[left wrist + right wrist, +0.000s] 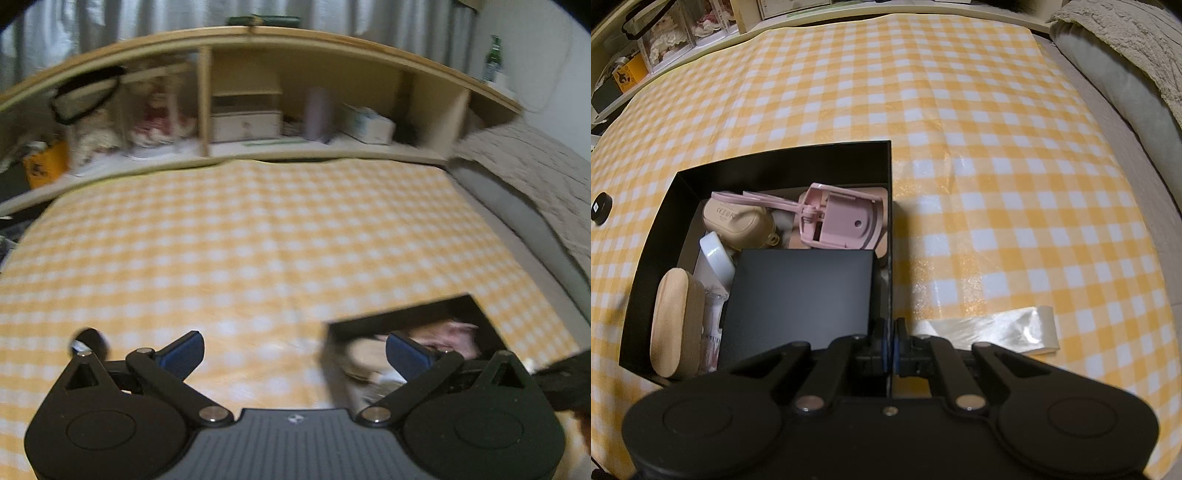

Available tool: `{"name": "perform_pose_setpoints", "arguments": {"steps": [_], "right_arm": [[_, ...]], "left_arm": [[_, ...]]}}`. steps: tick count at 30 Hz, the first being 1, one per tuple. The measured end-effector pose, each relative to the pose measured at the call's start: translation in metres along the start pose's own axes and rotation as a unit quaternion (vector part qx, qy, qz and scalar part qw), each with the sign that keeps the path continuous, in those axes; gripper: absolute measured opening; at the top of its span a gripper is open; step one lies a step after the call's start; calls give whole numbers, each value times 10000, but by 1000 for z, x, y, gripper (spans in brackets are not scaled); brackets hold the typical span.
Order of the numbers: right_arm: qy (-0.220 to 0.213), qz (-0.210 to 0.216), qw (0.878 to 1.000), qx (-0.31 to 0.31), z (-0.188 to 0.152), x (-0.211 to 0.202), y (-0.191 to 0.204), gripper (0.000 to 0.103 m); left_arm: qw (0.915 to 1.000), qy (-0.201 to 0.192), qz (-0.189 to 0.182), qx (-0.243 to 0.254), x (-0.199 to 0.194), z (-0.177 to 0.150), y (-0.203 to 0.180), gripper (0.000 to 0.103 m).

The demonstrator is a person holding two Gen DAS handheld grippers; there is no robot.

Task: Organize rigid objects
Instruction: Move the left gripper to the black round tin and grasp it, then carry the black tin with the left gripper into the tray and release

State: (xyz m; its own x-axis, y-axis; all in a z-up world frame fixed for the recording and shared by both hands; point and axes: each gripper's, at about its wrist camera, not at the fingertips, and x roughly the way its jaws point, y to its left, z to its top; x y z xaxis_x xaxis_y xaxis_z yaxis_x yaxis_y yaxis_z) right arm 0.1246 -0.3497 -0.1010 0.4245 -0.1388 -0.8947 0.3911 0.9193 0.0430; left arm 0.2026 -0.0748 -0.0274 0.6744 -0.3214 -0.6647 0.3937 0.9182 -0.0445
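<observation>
The right gripper (pixel 889 345) is pinched tight on the right-hand wall of the black box (pixel 891 206), its 2 blue pads closed on the thin wall, 1 on each side. The box lies directly ahead of and below this claw on the yellow checked cloth (pixel 960 110). Inside it, nearest the claw, a flat black square case (pixel 801 295) lies on top of the other contents. Beyond that lie a pink eyelash curler (pixel 842 218) and a beige earbud case (pixel 738 221). Along the left side are a white pot (pixel 716 254) and a wooden oval piece (pixel 676 321) standing on edge. Just right of the claw, a strip of clear tape (pixel 1004 325) lies flat on the cloth. A small black round cap (pixel 600 212) sits on the cloth, apart from the box's left side.

The left gripper (pixel 294 354) stands wide open with nothing between its fingers. The box (pixel 410 314) is to its right, partly behind the right finger (pixel 404 356). The cap (pixel 88 341) lies just beyond its left finger. Past the bare cloth, a wooden shelf (pixel 258 37) holds blurred boxes and dolls. A grey cushion (pixel 1115 74) borders the cloth on the right.
</observation>
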Motion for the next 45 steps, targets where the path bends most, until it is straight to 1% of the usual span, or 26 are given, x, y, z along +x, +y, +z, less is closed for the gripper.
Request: {"name": "perform_pose_setpoints", "arguments": {"steps": [5, 10, 16, 19, 24, 26, 27, 28, 29, 30, 31, 32, 34, 36, 38, 39, 41, 44, 45], "right_arm": [[2, 2, 10000, 5, 0, 0, 0, 4], [2, -2, 10000, 4, 0, 0, 0, 4], [3, -4, 10000, 5, 0, 0, 0, 4], [2, -4, 10000, 4, 0, 0, 0, 4], [22, -6, 10000, 6, 0, 0, 0, 4], [32, -12, 10000, 2, -1, 0, 0, 4], [40, -12, 10000, 4, 0, 0, -1, 4], [51, -14, 10000, 3, 0, 1, -1, 4], [58, -20, 10000, 2, 0, 1, -1, 4], [60, -24, 10000, 0, 0, 2, -1, 4], [64, -27, 10000, 0, 0, 3, -1, 4], [68, -30, 10000, 3, 0, 3, -2, 4], [75, -36, 10000, 1, 2, 5, -1, 4], [76, -39, 10000, 1, 2, 6, -1, 4], [76, -40, 10000, 0, 2, 6, -1, 4], [74, -41, 10000, 0, 2, 6, -1, 4], [79, -38, 10000, 11, 2, 6, -1, 4], [76, -42, 10000, -3, 2, 6, -1, 4], [74, -36, 10000, -1, 2, 6, -1, 4]], "left_arm": [[9980, -58, 592, -209, 12, 7, 42, 103], [9932, -11, 1097, -382, 31, 6, 81, 103], [9879, 127, 1432, -576, 64, -3, 113, 103], [9826, 201, 1751, -586, 76, -10, 123, 103], [9787, 248, 1969, -527, 92, -20, 137, 102], [9762, 258, 2093, -499, 96, -23, 142, 99], [9750, 264, 2145, -516, 97, -25, 146, 93], [9745, 286, 2155, -556, 98, -26, 151, 86], [9740, 318, 2162, -602, 99, -28, 155, 83], [9730, 357, 2183, -658, 100, -30, 158, 77], [9724, 373, 2193, -709, 100, -32, 163, 73], [9724, 329, 2185, -755, 99, -33, 165, 72], [9720, 287, 2190, -807, 97, -32, 169, 59], [9727, 292, 2147, -832, 96, -30, 170, 50], [9708, 342, 2222, -833, 94, -28, 165, 50], [9711, 362, 2201, -849, 93, -28, 162, 50], [9742, 390, 2026, -920, 88, -23, 153, 50], [9836, 233, 1449, -1048, 73, -10, 125, 50], [9869, 168, 1181, -1083, 67, -6, 112, 50]]}}
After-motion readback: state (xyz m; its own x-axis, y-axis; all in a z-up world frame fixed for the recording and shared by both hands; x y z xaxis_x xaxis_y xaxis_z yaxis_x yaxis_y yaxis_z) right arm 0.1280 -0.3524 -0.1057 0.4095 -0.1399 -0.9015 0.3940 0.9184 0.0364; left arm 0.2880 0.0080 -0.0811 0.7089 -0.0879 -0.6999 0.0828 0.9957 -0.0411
